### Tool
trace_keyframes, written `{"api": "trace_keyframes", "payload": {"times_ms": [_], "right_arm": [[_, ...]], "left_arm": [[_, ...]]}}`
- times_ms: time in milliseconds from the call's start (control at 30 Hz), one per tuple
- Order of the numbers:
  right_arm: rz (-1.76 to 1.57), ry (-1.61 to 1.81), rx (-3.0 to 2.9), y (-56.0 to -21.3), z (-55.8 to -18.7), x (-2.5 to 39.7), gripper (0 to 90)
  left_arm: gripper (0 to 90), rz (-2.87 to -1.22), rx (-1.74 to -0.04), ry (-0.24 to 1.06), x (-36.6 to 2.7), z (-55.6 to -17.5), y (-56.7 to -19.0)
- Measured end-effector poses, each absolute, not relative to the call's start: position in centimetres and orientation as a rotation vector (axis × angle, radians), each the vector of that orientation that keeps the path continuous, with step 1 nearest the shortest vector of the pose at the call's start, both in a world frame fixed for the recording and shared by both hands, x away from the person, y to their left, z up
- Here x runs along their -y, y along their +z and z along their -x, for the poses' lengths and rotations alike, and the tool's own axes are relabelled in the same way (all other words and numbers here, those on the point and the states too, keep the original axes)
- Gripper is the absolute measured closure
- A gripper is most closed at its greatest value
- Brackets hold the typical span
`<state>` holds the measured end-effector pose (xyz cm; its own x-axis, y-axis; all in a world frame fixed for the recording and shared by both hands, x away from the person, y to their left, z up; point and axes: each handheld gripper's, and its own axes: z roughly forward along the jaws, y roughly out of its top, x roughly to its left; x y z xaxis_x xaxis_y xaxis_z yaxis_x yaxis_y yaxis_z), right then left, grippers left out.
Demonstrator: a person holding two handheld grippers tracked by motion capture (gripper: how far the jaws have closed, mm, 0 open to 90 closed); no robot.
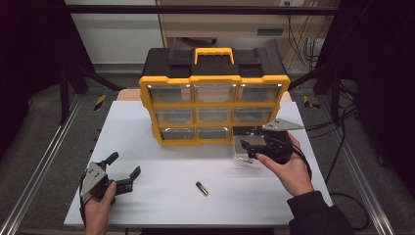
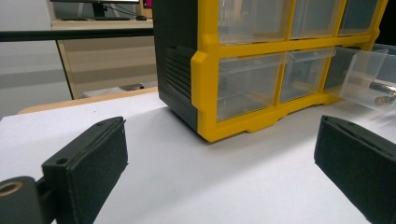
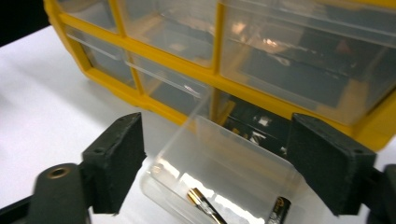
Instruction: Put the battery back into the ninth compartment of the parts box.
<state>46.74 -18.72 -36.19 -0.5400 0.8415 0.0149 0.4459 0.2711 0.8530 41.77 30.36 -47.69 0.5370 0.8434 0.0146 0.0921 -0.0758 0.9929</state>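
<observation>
The right gripper [image 1: 249,147], fingers wide, sits at the clear drawer [image 3: 224,172] holding batteries [image 3: 205,205], lower right of the organizer [image 1: 214,95]. The left gripper [image 1: 125,169] rests lower left, fingers wide.

Two black grippers here, each topped by a grey three-cornered plate: the left gripper [image 1: 122,169] and the right gripper [image 1: 248,149]. Up close, the jaws wear thick matte black pads, a brass-coloured screw sits at the base, and a dark sleeve [image 1: 315,213] covers the right forearm.
</observation>
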Motion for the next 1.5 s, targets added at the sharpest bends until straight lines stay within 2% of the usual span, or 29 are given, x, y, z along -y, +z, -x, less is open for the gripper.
{"api": "trace_keyframes", "payload": {"times_ms": [200,633,1500], "right_arm": [[-1.124,1.237,-2.109,-36.0,-45.3,16.8,9.4],[-1.058,1.23,-2.175,-37.3,-43.7,13.4,9.6],[-1.023,1.207,-2.294,-40.2,-42.3,9.9,11.9]], "left_arm": [[2.2,-1.534,-0.832,0.761,-30.4,-41.7,-47.7],[1.9,-1.526,-0.834,0.77,-30.6,-41.7,-47.6],[1.8,-1.531,-0.831,0.769,-30.5,-41.7,-47.7]]}}
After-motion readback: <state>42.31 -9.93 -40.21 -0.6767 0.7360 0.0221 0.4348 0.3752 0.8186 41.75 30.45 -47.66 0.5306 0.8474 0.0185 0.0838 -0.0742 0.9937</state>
